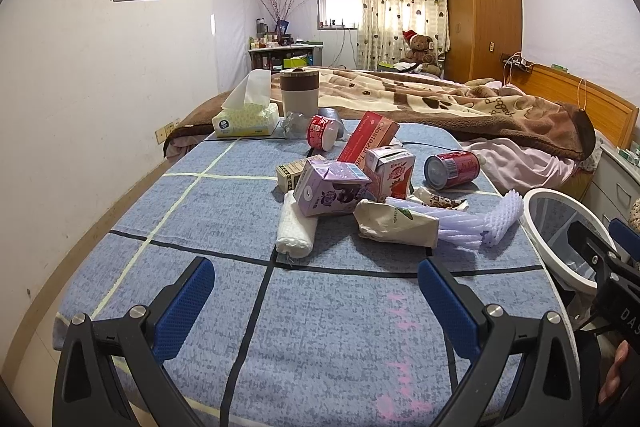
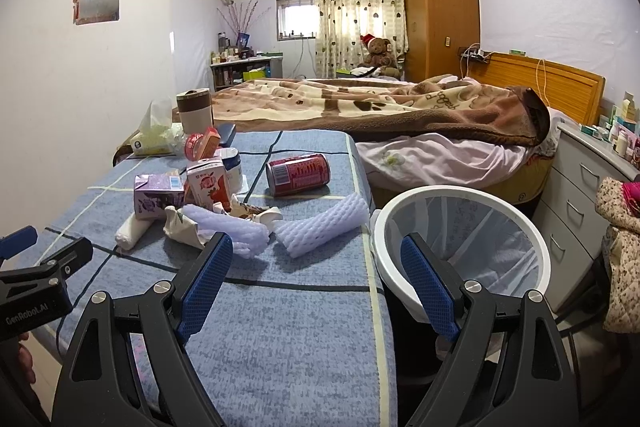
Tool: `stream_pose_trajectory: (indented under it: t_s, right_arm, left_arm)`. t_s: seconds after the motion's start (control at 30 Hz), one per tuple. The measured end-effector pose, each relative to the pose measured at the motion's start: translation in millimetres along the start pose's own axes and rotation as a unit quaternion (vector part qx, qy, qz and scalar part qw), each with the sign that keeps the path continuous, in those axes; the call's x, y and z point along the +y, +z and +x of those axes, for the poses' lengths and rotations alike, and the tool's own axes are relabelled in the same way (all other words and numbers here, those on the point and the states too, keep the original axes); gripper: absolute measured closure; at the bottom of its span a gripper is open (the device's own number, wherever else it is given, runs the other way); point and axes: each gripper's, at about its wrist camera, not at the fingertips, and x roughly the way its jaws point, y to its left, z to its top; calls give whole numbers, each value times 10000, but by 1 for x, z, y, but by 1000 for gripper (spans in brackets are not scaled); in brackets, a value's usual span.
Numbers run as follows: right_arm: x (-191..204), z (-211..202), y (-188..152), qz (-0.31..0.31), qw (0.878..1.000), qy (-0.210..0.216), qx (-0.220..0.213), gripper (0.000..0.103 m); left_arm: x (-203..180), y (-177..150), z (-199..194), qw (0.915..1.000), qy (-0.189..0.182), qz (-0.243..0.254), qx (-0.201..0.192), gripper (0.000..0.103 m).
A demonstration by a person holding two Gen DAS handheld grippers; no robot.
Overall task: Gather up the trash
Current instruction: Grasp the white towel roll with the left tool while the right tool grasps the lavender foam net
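Observation:
A pile of trash lies on the blue checked cloth (image 1: 320,327): a purple drink carton (image 1: 332,191), a pink carton (image 1: 390,171), a red can (image 1: 452,169) on its side, a crumpled paper bag (image 1: 396,227), white foam netting (image 1: 472,227) and a white paper roll (image 1: 294,231). My left gripper (image 1: 316,307) is open and empty, a little short of the pile. My right gripper (image 2: 318,285) is also open and empty, over the cloth's right edge, between the foam netting (image 2: 324,231) and the white lined bin (image 2: 400,215).
A tissue box (image 1: 246,119), a brown-topped canister (image 1: 300,91), a red cup (image 1: 322,133) and a red box (image 1: 368,141) sit at the cloth's far end. A bed with a brown blanket (image 2: 400,107) lies beyond. Grey drawers (image 2: 580,187) stand right of the bin.

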Motion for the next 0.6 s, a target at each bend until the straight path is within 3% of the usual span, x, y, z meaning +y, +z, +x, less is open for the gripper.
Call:
stream_pose_trajectory:
  t_s: [0.4, 0.6]
  right_arm:
    - [0, 49, 7, 61, 9990, -216, 389, 15]
    - [-10, 72, 7, 339, 9967, -206, 709, 15]
  left_arm:
    - [28, 22, 55, 9994, 80, 149, 302, 0]
    - [44, 32, 89, 9980, -282, 124, 554, 2]
